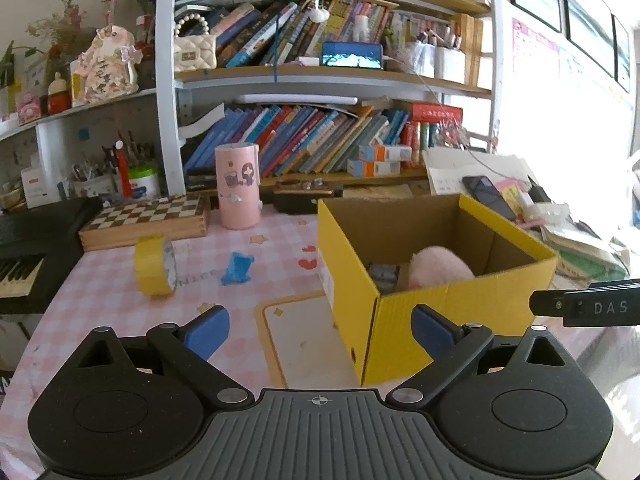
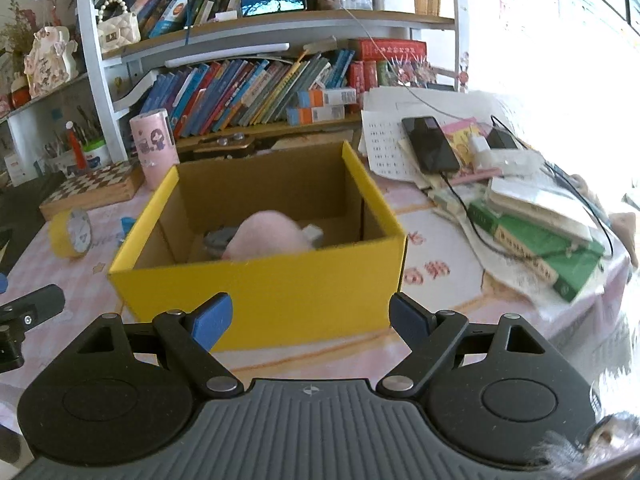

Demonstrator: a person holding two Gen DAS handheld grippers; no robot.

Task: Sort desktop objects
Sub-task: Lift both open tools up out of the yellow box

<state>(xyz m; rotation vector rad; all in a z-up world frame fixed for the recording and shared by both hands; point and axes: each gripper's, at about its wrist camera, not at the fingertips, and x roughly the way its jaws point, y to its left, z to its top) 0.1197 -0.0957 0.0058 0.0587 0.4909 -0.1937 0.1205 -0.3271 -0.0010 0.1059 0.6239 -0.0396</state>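
The left gripper point(image 1: 320, 330) hangs over a pink checked table point(image 1: 100, 292) with its blue pads point(image 1: 208, 330) wide apart and nothing between them. Ahead on the right stands an open yellow box point(image 1: 404, 332) holding a pink plush point(image 1: 440, 266) (a grey thing beside it is too hidden to name). To the left lie a tape roll point(image 1: 154, 266) and a blue scrap point(image 1: 238, 268), with a pink cup point(image 1: 238, 186) and a chessboard point(image 1: 146, 218) behind.

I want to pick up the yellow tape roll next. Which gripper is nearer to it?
Left. The left gripper faces the yellow tape roll just ahead-left; the right gripper sits behind the yellow box.
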